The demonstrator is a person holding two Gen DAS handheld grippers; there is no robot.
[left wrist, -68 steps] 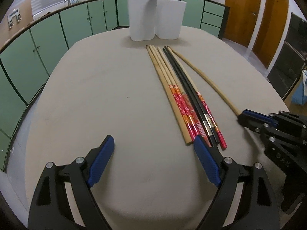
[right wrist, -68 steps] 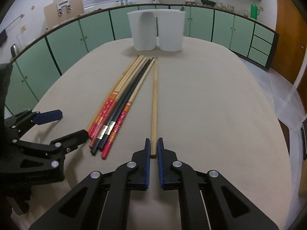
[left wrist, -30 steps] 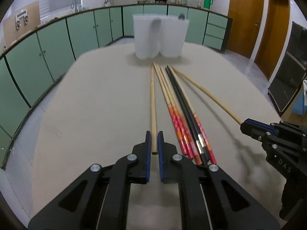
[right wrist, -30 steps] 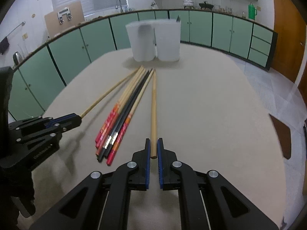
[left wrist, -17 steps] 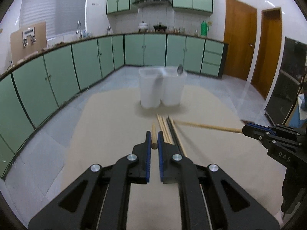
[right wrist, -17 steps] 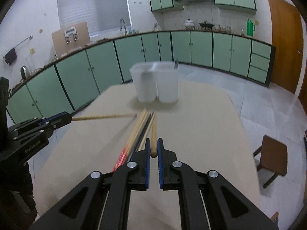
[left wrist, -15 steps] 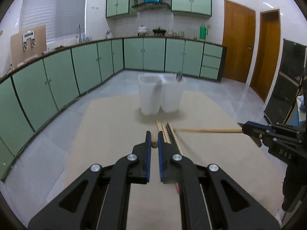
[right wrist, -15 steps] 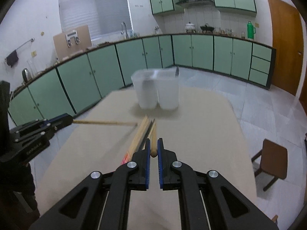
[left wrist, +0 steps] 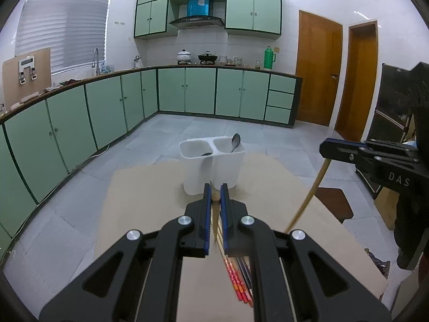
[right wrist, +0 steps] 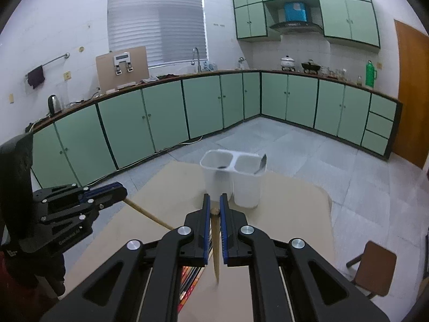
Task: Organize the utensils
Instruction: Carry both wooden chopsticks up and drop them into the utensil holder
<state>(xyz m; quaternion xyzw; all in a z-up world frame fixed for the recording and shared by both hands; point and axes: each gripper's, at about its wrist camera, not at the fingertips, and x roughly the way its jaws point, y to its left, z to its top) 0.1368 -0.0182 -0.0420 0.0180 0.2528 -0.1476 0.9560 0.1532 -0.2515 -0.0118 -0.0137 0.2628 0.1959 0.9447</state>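
My left gripper is shut on a plain wooden chopstick that hangs down from its jaws, high above the table. My right gripper is shut on another plain wooden chopstick, also hanging down. Each gripper shows in the other's view, the right gripper with its chopstick, the left gripper with its chopstick. A white two-compartment utensil holder stands at the table's far end, also in the right wrist view, with a spoon in its right compartment. Red and black chopsticks lie on the table.
The beige table has floor all around it. Green kitchen cabinets line the far walls. A brown stool stands right of the table. Wooden doors are at the right.
Both grippers have risen well above the table, each lifting one wooden chopstick off it. The chopsticks have swung from lying flat to hanging steeply downward. The holder now shows from above.
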